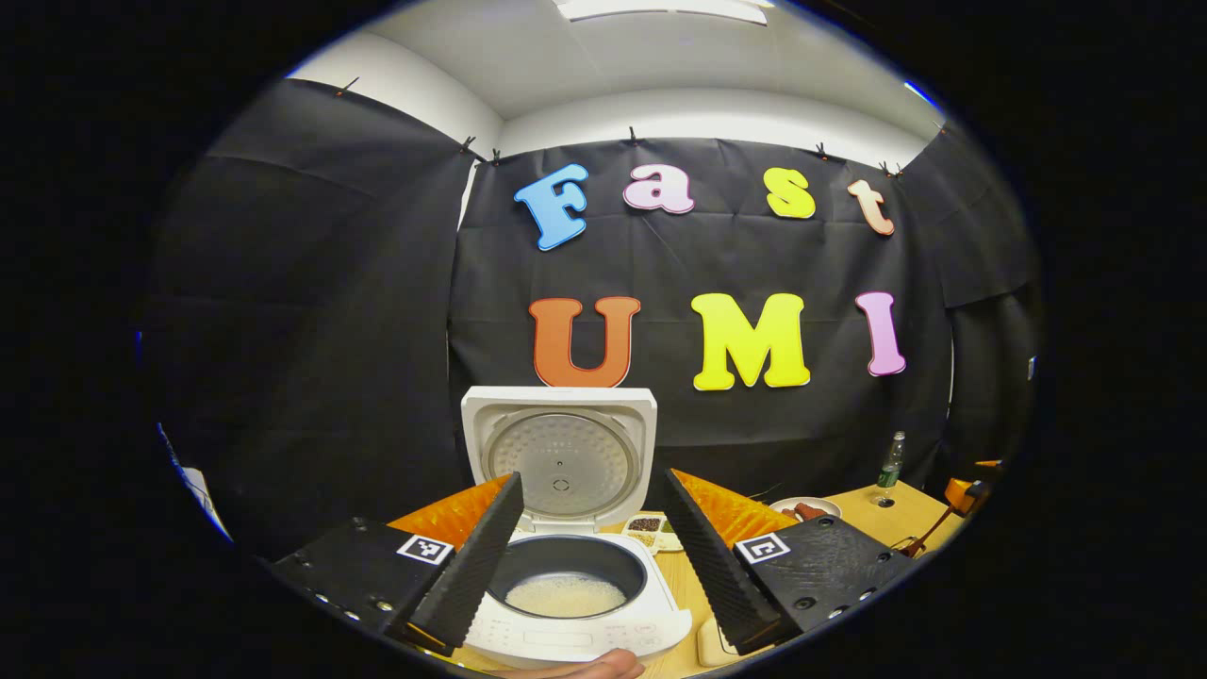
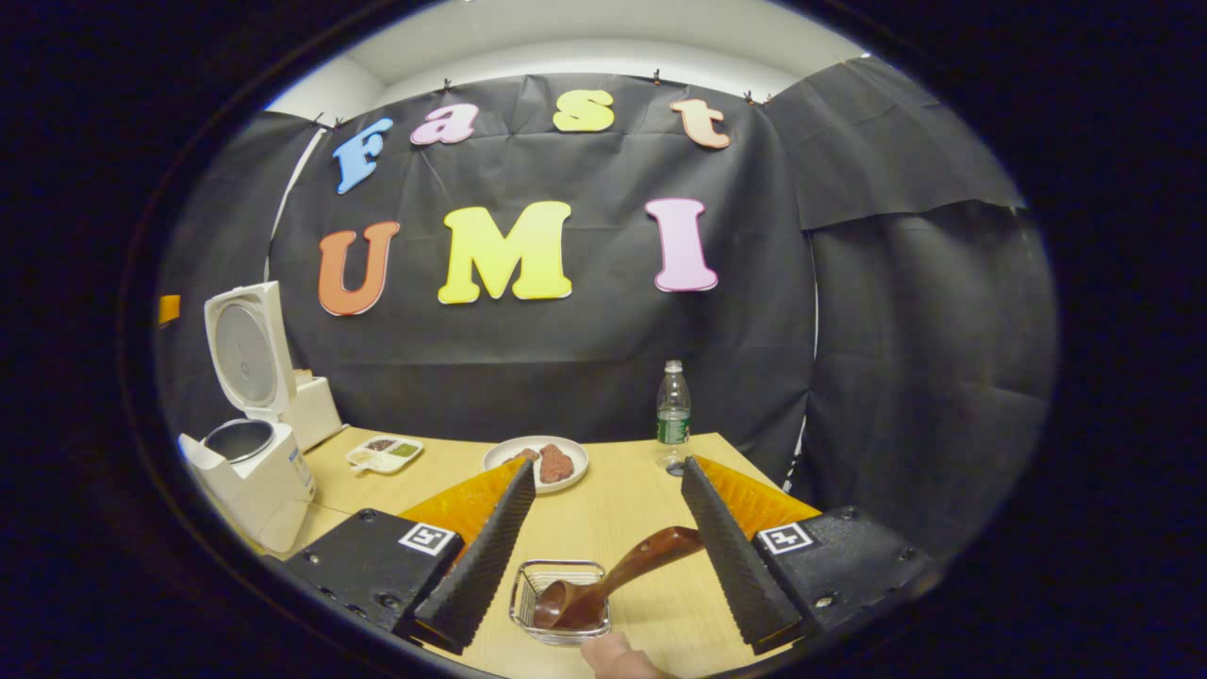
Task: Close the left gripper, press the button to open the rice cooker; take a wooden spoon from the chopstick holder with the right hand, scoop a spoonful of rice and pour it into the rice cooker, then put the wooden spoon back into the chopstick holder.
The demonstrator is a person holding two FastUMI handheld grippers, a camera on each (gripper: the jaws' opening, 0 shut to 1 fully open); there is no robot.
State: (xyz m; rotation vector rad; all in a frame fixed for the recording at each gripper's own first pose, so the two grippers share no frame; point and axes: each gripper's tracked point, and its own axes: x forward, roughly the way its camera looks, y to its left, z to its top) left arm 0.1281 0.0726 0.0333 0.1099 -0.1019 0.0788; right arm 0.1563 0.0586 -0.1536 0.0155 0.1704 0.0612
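Both claws gape empty: left claw faces rice cooker, right claw above wooden spoon.

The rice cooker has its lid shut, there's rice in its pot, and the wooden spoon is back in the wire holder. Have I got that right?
Not quite: the rice cooker has its lid up, not shut, as the left gripper view shows. The rice is in its pot, and the right gripper view shows the wooden spoon lying in the wire holder.

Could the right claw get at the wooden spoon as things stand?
Probably yes. The right claw is open, and the wooden spoon lies between its fingers, bowl in the chopstick holder, handle beside one finger; nothing blocks it.
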